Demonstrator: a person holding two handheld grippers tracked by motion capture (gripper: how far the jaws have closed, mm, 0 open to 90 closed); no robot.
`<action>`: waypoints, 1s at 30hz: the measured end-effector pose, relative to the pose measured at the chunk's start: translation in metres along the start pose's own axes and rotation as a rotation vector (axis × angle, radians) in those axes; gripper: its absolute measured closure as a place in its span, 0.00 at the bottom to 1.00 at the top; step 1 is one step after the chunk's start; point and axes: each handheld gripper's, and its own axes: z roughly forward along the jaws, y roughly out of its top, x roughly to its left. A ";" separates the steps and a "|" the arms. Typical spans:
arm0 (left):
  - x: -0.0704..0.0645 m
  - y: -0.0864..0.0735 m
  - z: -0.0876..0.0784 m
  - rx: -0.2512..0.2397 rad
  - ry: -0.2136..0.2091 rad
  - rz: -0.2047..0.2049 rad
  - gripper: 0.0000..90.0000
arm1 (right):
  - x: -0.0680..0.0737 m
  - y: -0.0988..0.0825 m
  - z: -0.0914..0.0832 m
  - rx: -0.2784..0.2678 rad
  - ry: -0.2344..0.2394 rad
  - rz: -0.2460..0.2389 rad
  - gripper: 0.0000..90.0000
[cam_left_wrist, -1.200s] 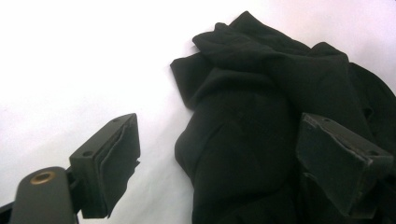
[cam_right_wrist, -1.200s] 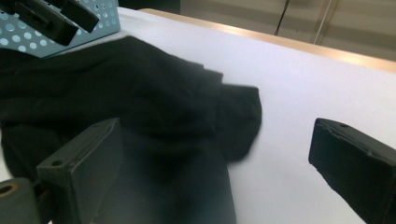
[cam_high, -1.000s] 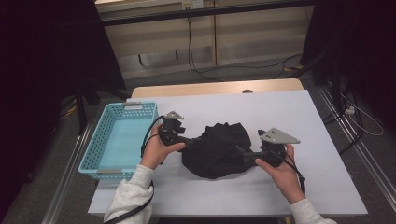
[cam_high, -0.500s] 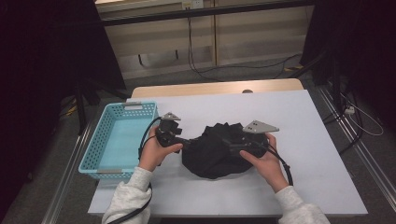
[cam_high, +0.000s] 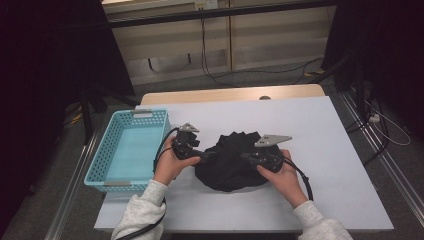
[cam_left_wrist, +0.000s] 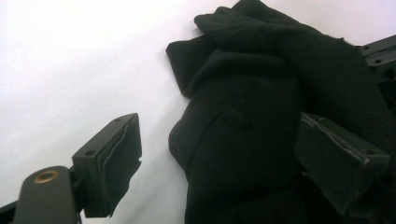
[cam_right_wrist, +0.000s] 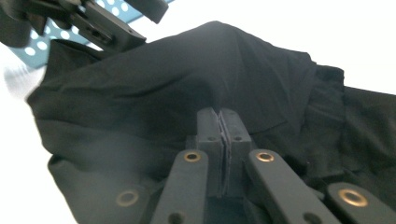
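A crumpled black cloth (cam_high: 231, 161) lies in a heap on the white desk (cam_high: 330, 150), and both grippers are at it, one from each side. The right gripper (cam_right_wrist: 222, 122) has just been closing its jaws, and in the right gripper view they now stand clenched together, pads meeting with a thin fold of the cloth pinched at their tips; the rest of the fabric rises in a dark mound just beyond and to either side of them. In the high view this same gripper (cam_high: 248, 158), held in the person's right hand (cam_high: 281, 172), pokes into the right edge of the heap. The left gripper (cam_left_wrist: 219, 154) has its jaws spread wide and released: in the left gripper view one jaw stands over bare desk, clear of the fabric, while the other sits against or over the cloth, whose bulk lies between the jaws and ahead of them, nearer that second jaw. Nothing is pressed between these pads. The left hand (cam_high: 170, 162) keeps this gripper at the heap's left edge. Behind the left jaws, on the side away from the cloth, a light blue perforated plastic basket (cam_high: 102, 160) rests at the edge of the desk.
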 end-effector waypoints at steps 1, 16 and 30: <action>-0.001 0.000 0.000 -0.005 0.001 -0.001 0.17 | 0.000 0.000 -0.003 -0.004 0.004 -0.001 0.99; -0.014 0.002 0.004 -0.050 -0.001 0.028 0.25 | 0.005 -0.025 -0.049 0.011 -0.011 0.020 1.00; -0.025 0.010 0.020 -0.070 -0.045 0.074 0.36 | 0.026 -0.046 -0.043 0.091 0.036 -0.011 0.73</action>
